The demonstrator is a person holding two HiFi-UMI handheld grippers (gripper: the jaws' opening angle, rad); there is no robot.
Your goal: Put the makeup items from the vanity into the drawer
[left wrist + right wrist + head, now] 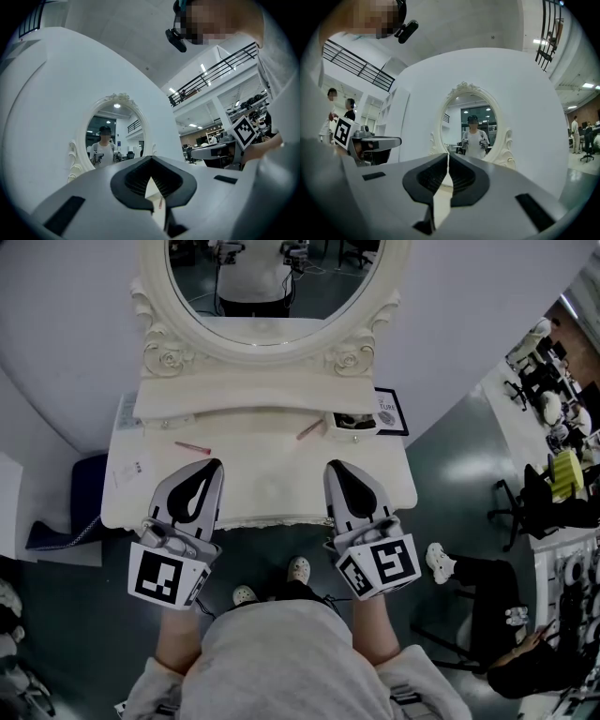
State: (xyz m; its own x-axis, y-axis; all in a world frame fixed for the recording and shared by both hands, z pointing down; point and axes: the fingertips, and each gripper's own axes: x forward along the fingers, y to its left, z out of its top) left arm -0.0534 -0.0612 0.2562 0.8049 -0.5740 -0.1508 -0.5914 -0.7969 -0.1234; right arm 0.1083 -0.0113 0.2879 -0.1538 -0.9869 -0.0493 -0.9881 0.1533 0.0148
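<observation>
The left gripper [214,465], fingers closed on nothing, hovers over the white vanity surface [272,493] with a slim pink makeup stick [192,447] lying just ahead and to its left. The right gripper [334,467] is likewise shut and empty. A brownish stick [310,429], perhaps a pencil, lies ahead of it, beside a small open case [352,423].

Ahead of the jaws stood a white vanity [272,488] with an oval mirror [476,126] against a curved white wall [520,93]. Under them the floor [450,465] was dark grey and shiny. Right of them were desks [525,418] and black office chairs [511,507]. Ceiling lamps [202,67] shone above.
</observation>
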